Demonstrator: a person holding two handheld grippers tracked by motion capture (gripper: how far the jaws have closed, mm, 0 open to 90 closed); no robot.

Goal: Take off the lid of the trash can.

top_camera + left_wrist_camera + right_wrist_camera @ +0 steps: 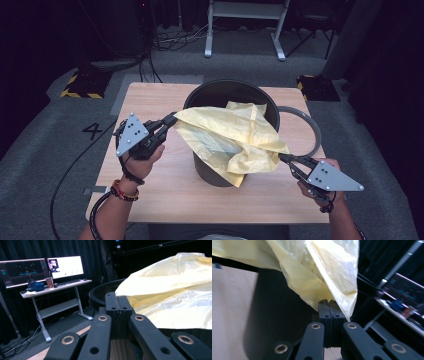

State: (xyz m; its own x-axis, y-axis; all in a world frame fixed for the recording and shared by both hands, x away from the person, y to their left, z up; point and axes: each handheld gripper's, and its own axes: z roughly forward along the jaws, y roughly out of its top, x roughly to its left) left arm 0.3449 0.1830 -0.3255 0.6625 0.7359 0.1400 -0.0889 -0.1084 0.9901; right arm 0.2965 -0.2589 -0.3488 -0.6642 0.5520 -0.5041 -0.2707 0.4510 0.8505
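Wooden table (165,192) on grey carpet; near edge, left gripper (172,120) and right gripper (284,158) each have jaws clamped on opposite edges of a yellow plastic bag (230,135). Bag drapes across the black bin (220,95) at table centre, grey ring (312,127) just beyond-right; desk with monitors (42,267) far back.

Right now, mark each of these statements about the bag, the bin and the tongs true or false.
1. Both tongs pinch the yellow bag. True: left tongs and right tongs are shut on its edges.
2. The bag lies flat on the table. False: it drapes over the black bin.
3. The grey ring sits on the bin's rim. False: it lies on the table beside the bin.
4. The bin stands upright. True.
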